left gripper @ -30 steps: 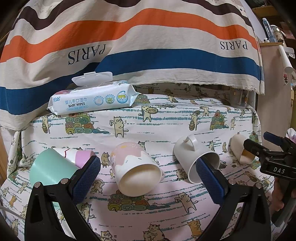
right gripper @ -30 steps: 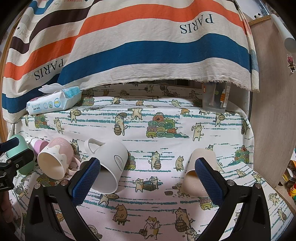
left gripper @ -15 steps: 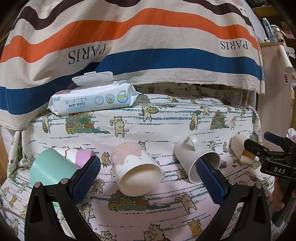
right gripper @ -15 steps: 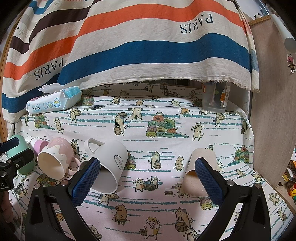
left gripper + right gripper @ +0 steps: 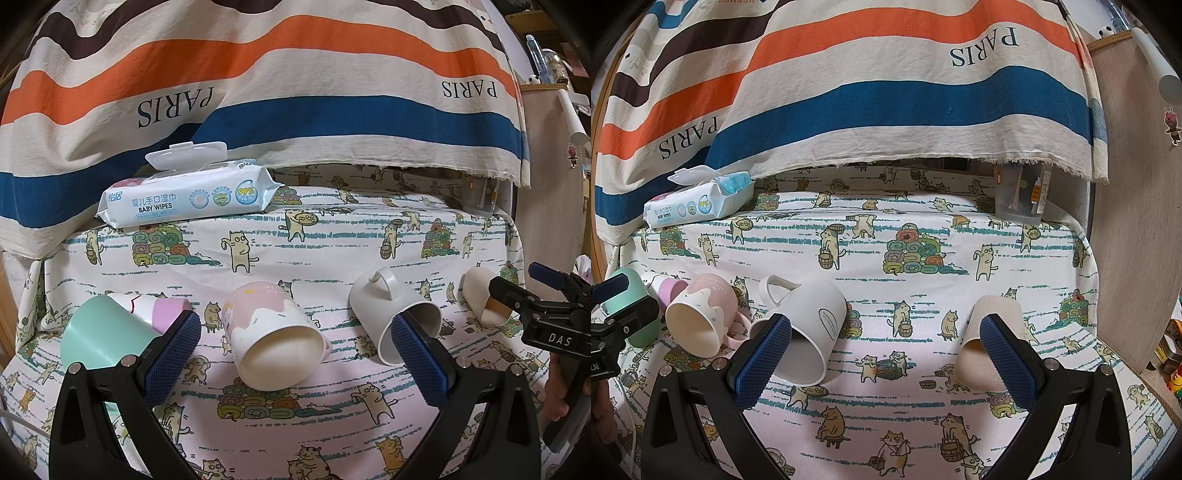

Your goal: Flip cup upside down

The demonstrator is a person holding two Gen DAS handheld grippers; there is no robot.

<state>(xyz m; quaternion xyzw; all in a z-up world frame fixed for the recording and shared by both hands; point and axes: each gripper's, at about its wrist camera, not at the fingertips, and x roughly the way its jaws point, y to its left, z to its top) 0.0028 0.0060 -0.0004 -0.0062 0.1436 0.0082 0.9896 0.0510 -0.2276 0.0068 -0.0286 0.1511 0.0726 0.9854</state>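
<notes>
Several cups lie on their sides on the cat-print cloth. In the left wrist view a pink-and-cream mug (image 5: 275,332) lies mouth toward me between the fingers of my open, empty left gripper (image 5: 295,358), with a mint cup (image 5: 99,339), a small lilac cup (image 5: 168,310), a white mug (image 5: 397,314) and a beige cup (image 5: 480,295) beside it. In the right wrist view my right gripper (image 5: 884,360) is open and empty, the white mug (image 5: 809,328) by its left finger, the beige cup (image 5: 991,339) behind its right finger. The pink mug (image 5: 700,317) lies further left.
A baby wipes pack (image 5: 188,195) lies at the back left. A striped PARIS cloth (image 5: 295,92) hangs behind. A clear container (image 5: 1021,195) stands at the back right by a wooden panel (image 5: 1134,221). The other gripper (image 5: 546,317) shows at the right edge.
</notes>
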